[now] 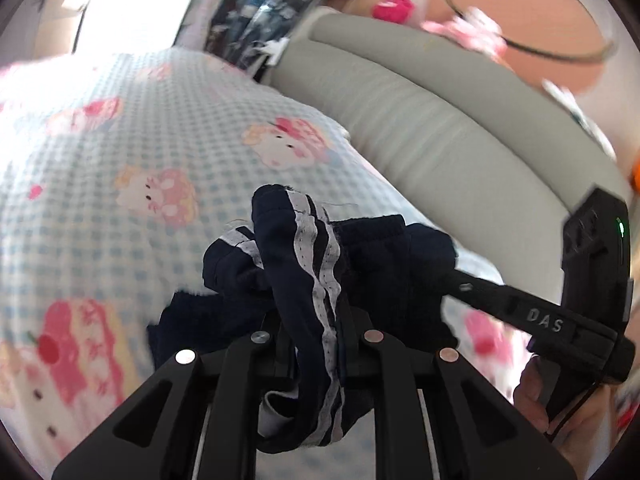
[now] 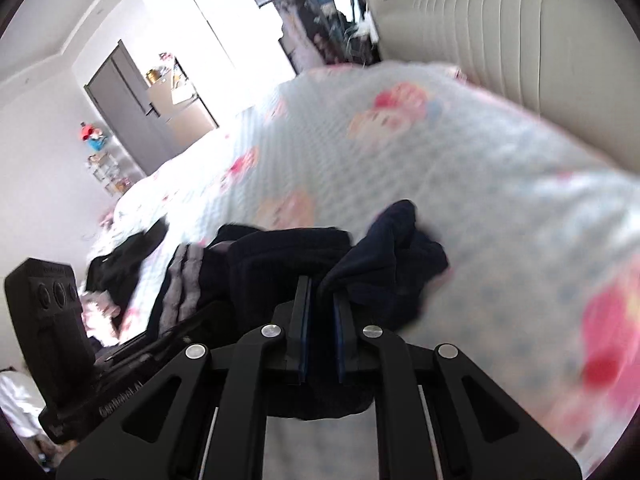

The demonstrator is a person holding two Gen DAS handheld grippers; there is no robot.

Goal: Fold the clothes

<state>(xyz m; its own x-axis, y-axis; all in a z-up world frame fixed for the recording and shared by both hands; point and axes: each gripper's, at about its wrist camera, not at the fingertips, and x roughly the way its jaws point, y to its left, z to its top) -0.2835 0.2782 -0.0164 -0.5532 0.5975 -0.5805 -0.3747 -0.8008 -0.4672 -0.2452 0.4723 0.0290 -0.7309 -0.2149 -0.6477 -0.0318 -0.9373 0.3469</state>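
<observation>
Over a bed (image 1: 132,152) spread with a blue-checked cartoon-cat quilt, two hand-held grippers lift one dark navy garment (image 1: 312,256) between them. The left hand-held gripper (image 1: 316,320) has its jaws nearly together, clamped on a bunched fold of the cloth where a white mesh stripe (image 1: 316,248) runs down between the fingers. Cloth hides the pads themselves. The right hand-held gripper (image 2: 320,312), seen from its own camera, also stands nearly closed; its blue-lined fingers (image 2: 304,308) pinch a navy edge that spills out toward 1 o'clock, and more of the fabric hangs beneath the jaws.

From the left wrist view, the right hand-held gripper's black body enters from 4 o'clock, its tip buried in the garment, with part of the person's hand (image 1: 536,396) gripping it near the frame's lower right. From the right wrist view, the left device sits at 8 o'clock, the striped part of the garment just beside it.

A padded grey headboard (image 1: 420,128) curves along the bed toward 2 o'clock. Other dark clothes (image 2: 128,256) lie on the quilt at 9 o'clock in the right wrist view. Beyond the bed stand a bright window (image 2: 224,32) and a grey wardrobe (image 2: 124,108). Both views are motion-blurred.
</observation>
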